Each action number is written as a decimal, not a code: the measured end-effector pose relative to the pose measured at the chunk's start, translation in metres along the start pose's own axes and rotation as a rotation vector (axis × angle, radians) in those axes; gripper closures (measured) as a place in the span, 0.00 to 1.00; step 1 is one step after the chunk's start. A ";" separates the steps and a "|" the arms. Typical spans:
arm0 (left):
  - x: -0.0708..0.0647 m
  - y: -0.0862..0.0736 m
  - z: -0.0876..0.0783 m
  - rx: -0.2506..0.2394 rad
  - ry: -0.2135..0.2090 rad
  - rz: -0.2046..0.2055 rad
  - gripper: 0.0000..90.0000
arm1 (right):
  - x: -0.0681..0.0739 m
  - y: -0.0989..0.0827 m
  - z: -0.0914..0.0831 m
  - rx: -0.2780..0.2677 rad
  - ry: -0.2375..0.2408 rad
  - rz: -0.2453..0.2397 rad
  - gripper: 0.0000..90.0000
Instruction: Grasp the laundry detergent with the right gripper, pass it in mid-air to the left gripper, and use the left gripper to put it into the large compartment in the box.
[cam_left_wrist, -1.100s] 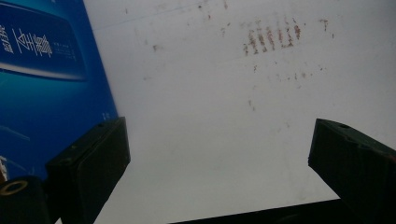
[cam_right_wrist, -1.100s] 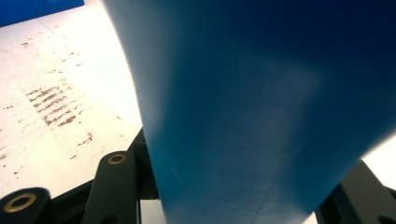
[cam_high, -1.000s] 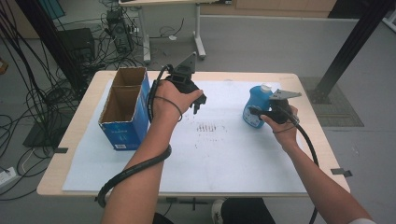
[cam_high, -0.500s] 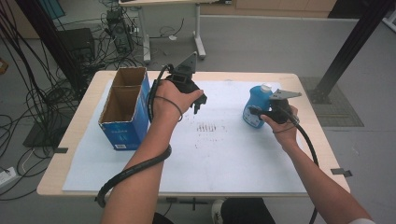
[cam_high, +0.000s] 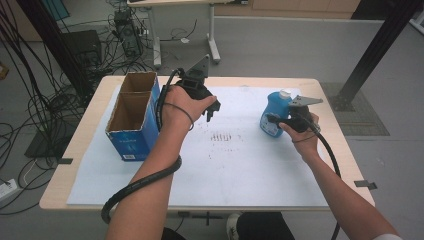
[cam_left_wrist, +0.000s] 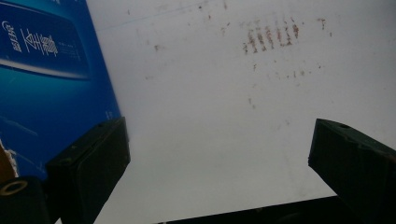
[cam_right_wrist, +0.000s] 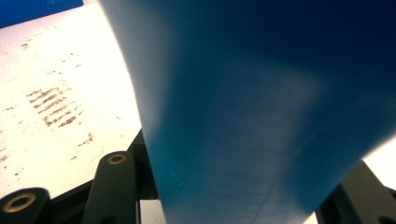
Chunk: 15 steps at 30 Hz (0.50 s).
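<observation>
Leftmost on the table (cam_high: 80, 165) stands an open blue cardboard box (cam_high: 134, 131) w/ two compartments, on the left edge of the white sheet (cam_high: 240, 170) that covers most of the tabletop. Just right of the box, the left gripper (cam_high: 212, 111) hangs above the sheet, pointing down; its jaws stand wide apart w/ nothing between them (the left gripper view has bare sheet in the gap, and the box's blue wall (cam_left_wrist: 51, 70) beside one jaw). Mid-sheet there's a patch of brownish smudge marks (cam_high: 225, 136), approx. between the two hands. Further right, the blue bottle (cam_high: 275, 114) w/ a pale cap stands upright on the sheet near the table's far right corner. The right gripper (cam_high: 272, 120) is clamped on its lower body from the right side; the right gripper view has the blue bottle wall (cam_right_wrist: 261, 116) close-up between the jaws. Both cables trail back along the forearms toward the near edge.
</observation>
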<state>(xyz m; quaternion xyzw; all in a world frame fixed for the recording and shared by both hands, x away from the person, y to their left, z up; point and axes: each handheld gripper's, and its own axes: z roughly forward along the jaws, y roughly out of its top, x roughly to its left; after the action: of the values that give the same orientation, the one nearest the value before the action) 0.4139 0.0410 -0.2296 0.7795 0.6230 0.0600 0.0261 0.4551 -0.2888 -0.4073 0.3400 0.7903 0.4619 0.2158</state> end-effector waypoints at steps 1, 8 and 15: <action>0.000 0.000 0.000 0.002 0.000 0.005 0.07 | 0.000 0.001 0.000 0.004 -0.001 -0.001 0.50; -0.001 0.001 -0.007 -0.001 -0.002 0.044 0.07 | -0.003 0.007 -0.009 0.050 -0.006 0.010 0.50; -0.006 0.003 -0.025 -0.017 0.009 0.131 0.07 | -0.001 0.024 -0.023 0.094 0.000 0.005 0.50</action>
<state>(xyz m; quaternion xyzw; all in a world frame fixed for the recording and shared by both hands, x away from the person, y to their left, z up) 0.4125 0.0337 -0.2048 0.8181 0.5701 0.0704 0.0257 0.4485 -0.2951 -0.3752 0.3517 0.8102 0.4248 0.1982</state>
